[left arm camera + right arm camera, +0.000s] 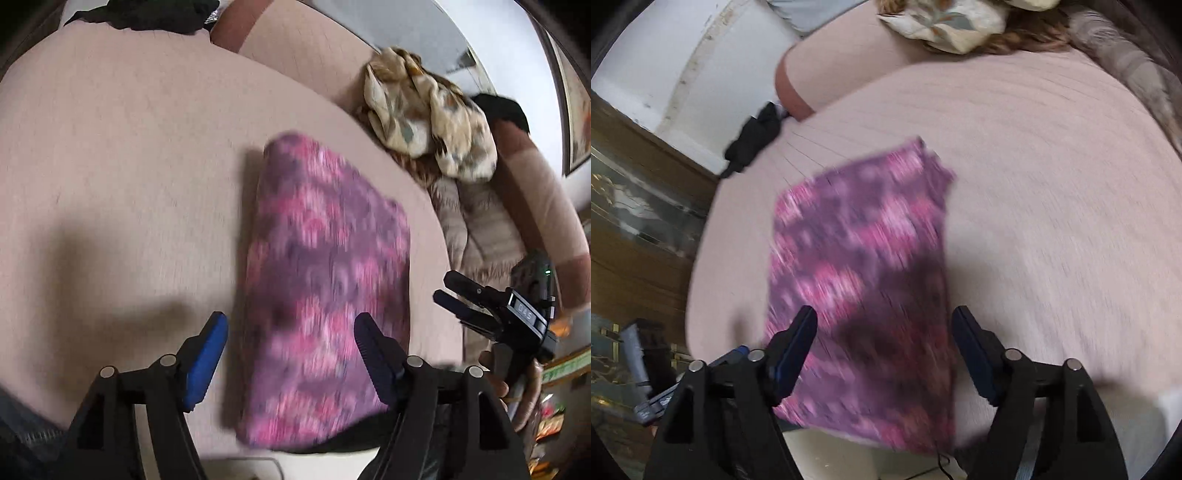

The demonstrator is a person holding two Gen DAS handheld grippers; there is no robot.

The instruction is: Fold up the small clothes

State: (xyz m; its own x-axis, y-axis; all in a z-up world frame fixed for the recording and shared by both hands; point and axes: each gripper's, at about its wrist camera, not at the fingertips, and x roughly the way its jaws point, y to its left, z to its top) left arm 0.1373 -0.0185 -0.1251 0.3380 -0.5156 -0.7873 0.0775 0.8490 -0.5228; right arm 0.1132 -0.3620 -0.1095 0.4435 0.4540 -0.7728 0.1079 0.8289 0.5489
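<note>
Jaws of the left gripper (290, 358) stand wide with nothing between the pads, poised above the near end of the folded purple-pink cloth (328, 288). The right gripper (884, 352) is spread just as wide and empty, over the same near end in its own view; from the left wrist it shows beside the cloth's right edge, held in a hand (524, 391).

The cloth lies flat as a long rectangle on the pale pink sofa seat (110, 184), its near short edge reaching the seat's front lip, possibly hanging a little past it, though blur makes that hard to settle. Its long edges look straight and its far corners squared.

Left of the cloth the seat is bare and broad. Beyond its far edge there is more bare seat up to the backrest (317, 51).

To the cloth's right, near but apart, a grey-beige padded garment (480, 229) lies along the seat, and behind that a crumpled cream patterned cloth (424, 114) is heaped. Far off to the cloth's left, at the seat's far corner, sits a dark bundle (147, 14). A wooden cabinet (635, 229) stands past that end of the sofa.
</note>
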